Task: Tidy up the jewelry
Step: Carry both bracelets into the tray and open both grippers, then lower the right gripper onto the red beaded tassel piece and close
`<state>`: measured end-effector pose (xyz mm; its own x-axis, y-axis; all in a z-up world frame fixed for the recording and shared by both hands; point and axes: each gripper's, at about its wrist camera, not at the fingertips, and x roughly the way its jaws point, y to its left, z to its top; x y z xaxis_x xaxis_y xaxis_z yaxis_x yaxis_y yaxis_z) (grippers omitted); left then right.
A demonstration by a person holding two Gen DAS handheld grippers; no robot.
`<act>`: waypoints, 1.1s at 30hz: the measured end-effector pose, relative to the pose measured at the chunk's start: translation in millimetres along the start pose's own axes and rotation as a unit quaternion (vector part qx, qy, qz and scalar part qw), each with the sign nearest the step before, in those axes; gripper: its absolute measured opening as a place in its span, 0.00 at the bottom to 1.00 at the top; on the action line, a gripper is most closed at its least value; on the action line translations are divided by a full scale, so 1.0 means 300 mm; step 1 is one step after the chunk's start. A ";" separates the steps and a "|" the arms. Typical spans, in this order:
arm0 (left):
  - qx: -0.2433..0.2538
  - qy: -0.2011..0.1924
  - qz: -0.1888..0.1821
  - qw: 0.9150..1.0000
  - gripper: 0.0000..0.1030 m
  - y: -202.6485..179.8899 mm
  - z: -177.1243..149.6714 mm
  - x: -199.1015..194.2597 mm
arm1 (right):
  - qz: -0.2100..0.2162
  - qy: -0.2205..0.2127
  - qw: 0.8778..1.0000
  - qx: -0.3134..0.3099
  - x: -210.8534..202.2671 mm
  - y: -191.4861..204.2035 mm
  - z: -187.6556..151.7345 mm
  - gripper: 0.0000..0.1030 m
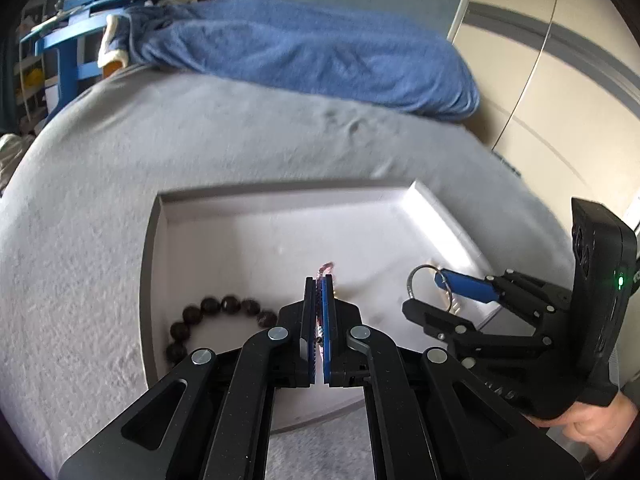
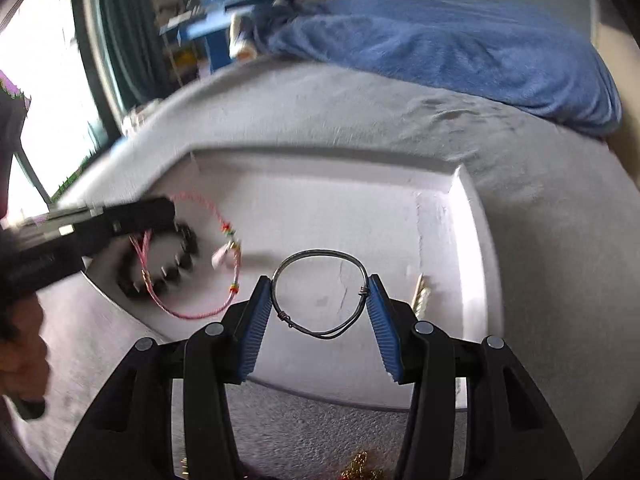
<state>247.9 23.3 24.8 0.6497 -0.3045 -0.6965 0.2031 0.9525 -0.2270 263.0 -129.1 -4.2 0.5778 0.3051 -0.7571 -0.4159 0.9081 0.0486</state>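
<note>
Left gripper (image 1: pixel 319 280): fingers clenched on a pink cord bracelet (image 2: pixel 192 256), whose loop hangs from the fingers at centre left of the right wrist view; only a pink tip shows above the pads in the left wrist view. Right gripper (image 2: pixel 320 284): fingers (image 2: pixel 256 320) spread part-way, grasping a silver wire bangle (image 2: pixel 320 258) that is braced between the two blue pads at lower centre of the frame. Below both grippers lies a shallow white tray (image 1: pixel 280 204), resting on a grey bed cover (image 1: pixel 120 152). A dark beaded bracelet (image 1: pixel 216 312) lies in the tray's lower left corner, left of the left gripper. A small gold-coloured piece (image 2: pixel 420 292) lies in the tray just right of the right gripper; its kind cannot be told. A blue blanket (image 1: pixel 300 52) is bunched across the upper frame.
</note>
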 end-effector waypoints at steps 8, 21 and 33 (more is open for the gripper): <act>0.015 0.015 0.043 0.999 0.34 -0.003 -0.021 0.008 | 0.001 -0.026 0.999 0.022 -0.053 -0.037 0.009 0.65; 0.033 -0.038 0.054 0.997 0.72 -0.087 -0.046 -0.177 | 0.007 -0.090 0.988 0.126 -0.295 -0.192 -0.015 0.66; 0.056 -0.025 0.044 0.997 0.73 -0.193 -0.229 -0.285 | -0.003 -0.068 0.990 0.123 -0.387 -0.134 -0.169 0.66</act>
<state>130.3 -6.2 50.6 0.7037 -0.2215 -0.6751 0.2217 0.9712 -0.0875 177.1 -215.5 48.8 0.6754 0.3205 -0.6641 -0.2382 0.9471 0.2149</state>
